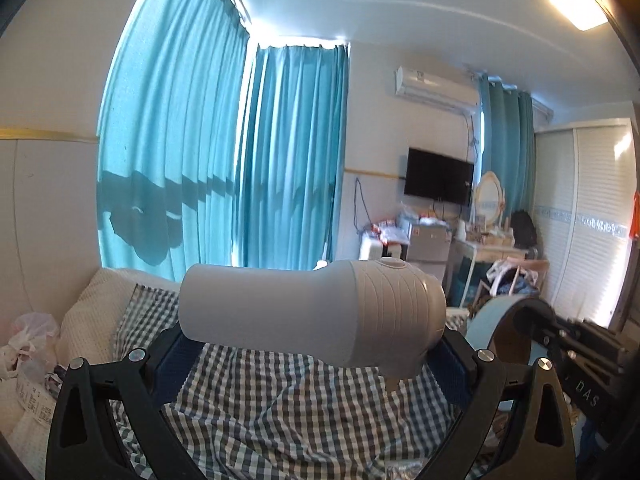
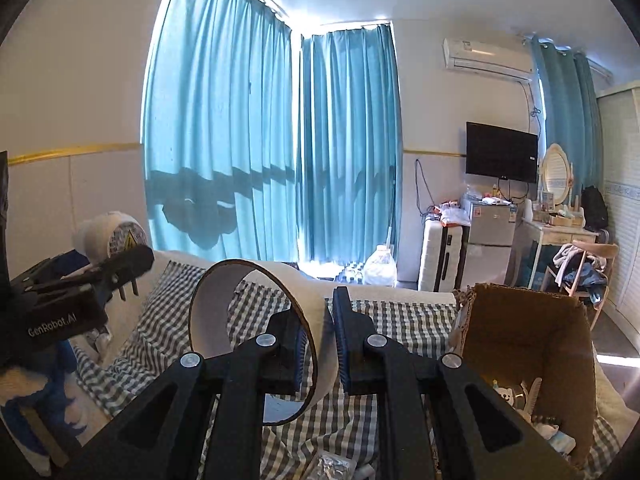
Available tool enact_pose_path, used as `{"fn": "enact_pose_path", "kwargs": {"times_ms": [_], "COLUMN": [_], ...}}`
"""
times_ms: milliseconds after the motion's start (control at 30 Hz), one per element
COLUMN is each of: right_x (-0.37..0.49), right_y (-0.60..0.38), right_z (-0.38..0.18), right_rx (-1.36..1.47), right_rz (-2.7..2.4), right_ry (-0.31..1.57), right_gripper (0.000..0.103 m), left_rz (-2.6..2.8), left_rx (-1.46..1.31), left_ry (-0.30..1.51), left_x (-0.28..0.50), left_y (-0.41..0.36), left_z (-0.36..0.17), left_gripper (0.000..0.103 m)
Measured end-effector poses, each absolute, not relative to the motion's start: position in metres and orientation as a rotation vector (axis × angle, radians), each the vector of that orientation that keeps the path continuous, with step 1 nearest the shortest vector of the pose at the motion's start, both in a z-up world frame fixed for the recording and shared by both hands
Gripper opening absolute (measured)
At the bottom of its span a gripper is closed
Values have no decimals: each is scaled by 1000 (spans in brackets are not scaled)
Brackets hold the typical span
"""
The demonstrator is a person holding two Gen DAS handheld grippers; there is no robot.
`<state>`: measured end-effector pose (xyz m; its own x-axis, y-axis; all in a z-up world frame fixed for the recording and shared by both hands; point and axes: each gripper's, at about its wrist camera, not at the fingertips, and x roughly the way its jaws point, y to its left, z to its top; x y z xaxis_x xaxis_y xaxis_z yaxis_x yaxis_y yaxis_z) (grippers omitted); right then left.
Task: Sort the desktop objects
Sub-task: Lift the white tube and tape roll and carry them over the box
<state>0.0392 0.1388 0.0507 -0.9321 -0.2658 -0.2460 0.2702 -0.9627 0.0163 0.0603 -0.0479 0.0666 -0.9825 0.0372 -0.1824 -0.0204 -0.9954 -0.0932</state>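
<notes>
A pale grey plug-in appliance [image 1: 312, 312] with a ribbed end and metal prongs lies crosswise between the pads of my left gripper [image 1: 312, 346], which is shut on it, lifted above the checked sheet. In the right wrist view the same appliance [image 2: 114, 236] shows at far left with a warning label on its end. My right gripper [image 2: 320, 322] is shut on the wall of a wide tape roll [image 2: 288, 276], white outside and brown inside, one finger inside the ring. The tape roll [image 1: 490, 320] also appears at the right of the left wrist view.
An open cardboard box [image 2: 520, 332] with small items in its bottom stands at the right on the bed. A checked sheet [image 1: 280, 400] covers the bed below both grippers. A plastic bag [image 1: 28, 336] lies at far left. Curtains, a water jug [image 2: 380, 268] and furniture stand beyond.
</notes>
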Motion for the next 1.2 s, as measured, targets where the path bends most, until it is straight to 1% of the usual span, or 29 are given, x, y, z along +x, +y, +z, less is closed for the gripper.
{"fn": "enact_pose_path", "kwargs": {"times_ms": [167,367,633,833,1200], "right_x": [51,62,75,82,76], "right_y": [156,178,216,254,327], "right_z": [53,59,67,71,61], "right_rx": [305,222,142,113,144], "right_rz": [-2859,-2908,-3012,-3090,-3211], "right_ry": [-14,-59,-72,-97,-226], "right_gripper": [13,13,13,13,13], "left_rz": [3096,3086,3000,2904,2776], "left_rx": [-223,-223,-221,-218,-240], "left_ry": [-194,-168,-121,-121,-9], "left_x": [67,67,62,56,40], "left_y": [-47,-24,28,70,143], "left_z": [74,74,77,79,73], "left_gripper": [100,100,101,100,101]}}
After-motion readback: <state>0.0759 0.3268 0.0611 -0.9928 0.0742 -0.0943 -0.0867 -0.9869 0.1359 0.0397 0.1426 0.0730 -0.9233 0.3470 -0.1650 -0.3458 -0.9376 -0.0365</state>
